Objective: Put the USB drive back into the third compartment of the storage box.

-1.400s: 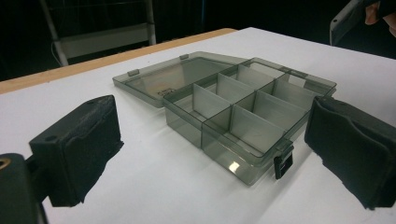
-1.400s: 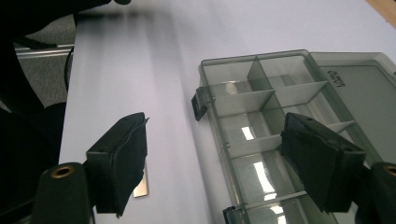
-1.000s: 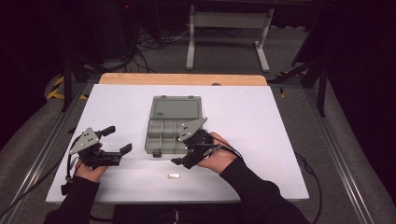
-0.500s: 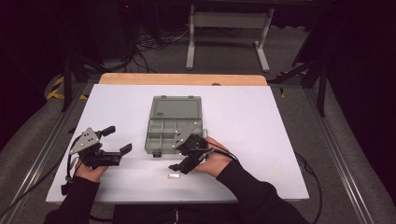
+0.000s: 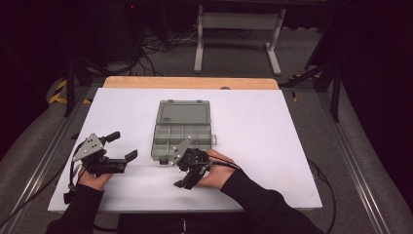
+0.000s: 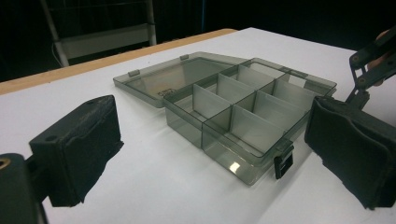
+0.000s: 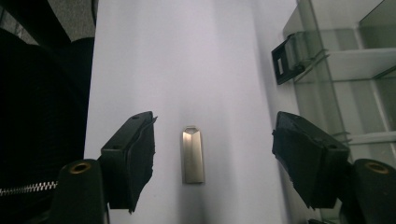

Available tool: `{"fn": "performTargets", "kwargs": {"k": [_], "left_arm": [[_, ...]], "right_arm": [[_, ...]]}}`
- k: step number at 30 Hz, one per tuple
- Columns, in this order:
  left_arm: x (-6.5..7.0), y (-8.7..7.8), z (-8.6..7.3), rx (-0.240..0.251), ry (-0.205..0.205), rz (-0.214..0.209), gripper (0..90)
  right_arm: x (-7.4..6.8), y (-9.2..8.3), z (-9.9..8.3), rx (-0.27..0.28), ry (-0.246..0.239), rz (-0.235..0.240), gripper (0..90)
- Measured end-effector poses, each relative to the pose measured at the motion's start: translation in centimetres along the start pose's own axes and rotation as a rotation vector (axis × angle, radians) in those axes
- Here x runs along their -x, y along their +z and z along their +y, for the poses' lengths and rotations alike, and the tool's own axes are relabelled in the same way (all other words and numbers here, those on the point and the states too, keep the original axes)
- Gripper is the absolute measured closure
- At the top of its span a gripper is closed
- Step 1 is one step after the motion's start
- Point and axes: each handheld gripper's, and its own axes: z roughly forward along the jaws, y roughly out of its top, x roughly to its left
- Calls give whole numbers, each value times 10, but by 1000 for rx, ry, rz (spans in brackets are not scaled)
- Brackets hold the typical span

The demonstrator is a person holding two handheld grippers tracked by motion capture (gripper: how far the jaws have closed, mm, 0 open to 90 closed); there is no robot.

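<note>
Metal flash drive point(image 7: 193, 155) lies flat on the white table point(image 7: 210, 70), between the right gripper point(image 7: 212, 158)'s jaws, which have just been closing but don't touch it. Keep it centred, lower until both pads flank its long sides, then squeeze. Left gripper point(image 6: 210, 158) waits released.

- I see a small silver metal piece point(image 7: 193, 155), brushed and shiny, lying on my white table point(image 5: 272, 126).
- My organiser box point(image 5: 182, 131) at 12 o'clock is smoky translucent grey, with a black latch point(image 7: 286, 60).
- Both my left gripper point(image 5: 122, 146) and right gripper point(image 5: 181, 171) are black.
- Sleeves point(image 5: 263, 209) are black; the table's far edge point(image 5: 190, 82) is pale wood.
</note>
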Motion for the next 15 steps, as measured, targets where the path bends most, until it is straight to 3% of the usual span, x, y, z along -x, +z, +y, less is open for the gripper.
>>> {"fn": "performTargets", "kwargs": {"k": [15], "left_arm": [[0,0,0,-2,4,-1,45]], "right_arm": [[-6,13,1,-110,0,23,413]]}}
